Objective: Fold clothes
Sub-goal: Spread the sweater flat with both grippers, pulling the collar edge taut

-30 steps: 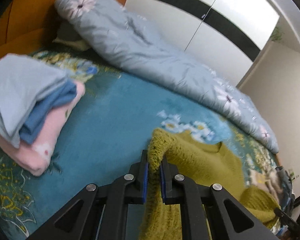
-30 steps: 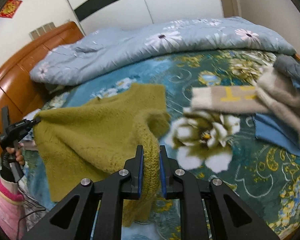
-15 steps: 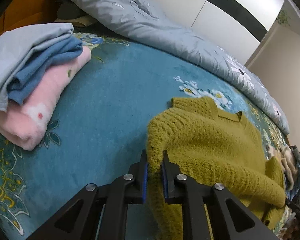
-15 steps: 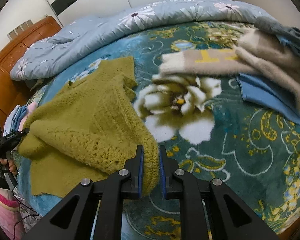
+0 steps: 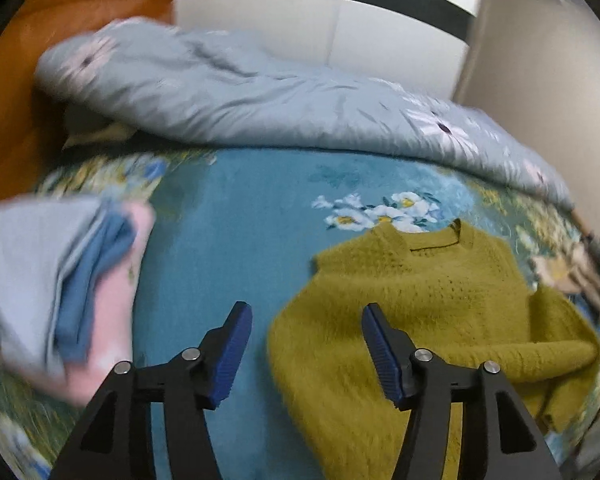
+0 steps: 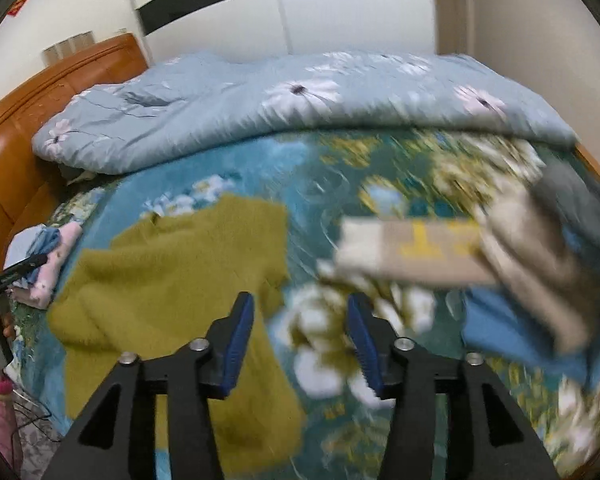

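While both sets of jaws stand wide apart, we hold nothing in either. Our left gripper (image 5: 306,344) has its blue pads (image 5: 230,346) spread over the near left edge of the sweater (image 5: 420,312); that edge falls in the gap between the jaws, with bare bedspread (image 5: 228,216) under the left pad. We cannot tell whether the pads touch the knit.

Our right gripper (image 6: 300,340) is equally open. Its left finger sits over the sweater's (image 6: 172,280) right edge, and its right finger over a large white flower printed on the bedspread (image 6: 324,200).

Outward from the left jaws, the mustard sweater lies spread on the bed ahead and to the right, collar away from us, one sleeve folded across its lower right side. Left of those jaws sits a stack (image 5: 56,280) of folded clothes, pale blue on top, darker blue in the middle, pink underneath, blurred. Beyond the sweater's collar, white flowers show on the teal spread, and farther on a blue-grey quilt (image 5: 260,92) runs across the bed.

Outward from the right jaws, a beige garment (image 6: 420,252) with yellow lettering lies ahead and to the right, blurred, beside a heap of beige, grey and blue clothes (image 6: 548,272). Far left in that view, the left gripper's (image 6: 4,280) black body shows next to the stack (image 6: 48,256). The quilt (image 6: 300,104) lies beyond, with a wooden headboard (image 6: 20,120) at the left.
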`<state>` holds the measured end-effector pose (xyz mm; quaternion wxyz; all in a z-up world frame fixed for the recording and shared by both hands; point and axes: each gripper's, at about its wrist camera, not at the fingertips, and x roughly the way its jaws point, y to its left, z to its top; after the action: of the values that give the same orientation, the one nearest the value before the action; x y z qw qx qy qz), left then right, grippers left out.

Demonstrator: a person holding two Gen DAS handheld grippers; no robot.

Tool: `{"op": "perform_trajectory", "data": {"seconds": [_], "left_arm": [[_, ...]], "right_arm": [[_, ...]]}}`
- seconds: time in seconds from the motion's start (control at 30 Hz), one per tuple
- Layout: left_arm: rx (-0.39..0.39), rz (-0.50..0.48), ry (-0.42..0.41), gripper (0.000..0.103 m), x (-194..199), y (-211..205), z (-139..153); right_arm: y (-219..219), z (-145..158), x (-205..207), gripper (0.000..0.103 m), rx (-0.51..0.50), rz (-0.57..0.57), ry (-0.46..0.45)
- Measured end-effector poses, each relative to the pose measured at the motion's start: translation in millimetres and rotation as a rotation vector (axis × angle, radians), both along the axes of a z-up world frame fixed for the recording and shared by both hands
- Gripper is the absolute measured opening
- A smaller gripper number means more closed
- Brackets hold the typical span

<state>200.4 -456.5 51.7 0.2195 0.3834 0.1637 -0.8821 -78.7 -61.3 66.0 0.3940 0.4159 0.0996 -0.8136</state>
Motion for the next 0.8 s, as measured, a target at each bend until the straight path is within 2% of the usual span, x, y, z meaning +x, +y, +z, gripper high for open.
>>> {"op": "perform_trajectory", "data": {"seconds": [0.13,0.2,0.3,0.4,0.53,0.67,0.8], "left_arm": [[0.047,-0.063,-0.065,0.065,-53.9,-18.4,-7.7],[0.103,-0.076,-0.076,0.065,-76.8,-29.9,-18.2],[0.171,-0.082,-0.088,0.065,-105.8,-44.9,-37.1],[0.184,-0.089,-0.119,0.065,-126.4,-53.3,-57.1],[0.226,-0.126,-0.145,0.065,-140.7,-55.6,-81.7],[0.208,-0.132,-0.195,0.065,-147.1,-51.2,-100.3],[0.189,-0.124,-0.188,0.067,-145.8,-45.7,-101.2]], "right_arm": [[-57.6,-11.3,-29.1,0.054,0.020,0.109,-0.070],[-91.4,-29.6,-45.6,0.054,0.051,0.142,-0.130],[-124.8,-61.0,-70.5,0.054,0.108,0.135,-0.169],[-139.3,-91.8,-97.0,0.054,0.137,0.076,-0.212],[-145.1,-116.3,-117.2,0.054,0.108,0.037,-0.271],[-148.1,-129.1,-127.3,0.054,0.085,0.029,-0.305],[-156.2,-133.7,-130.6,0.054,0.060,0.030,-0.283]]}}
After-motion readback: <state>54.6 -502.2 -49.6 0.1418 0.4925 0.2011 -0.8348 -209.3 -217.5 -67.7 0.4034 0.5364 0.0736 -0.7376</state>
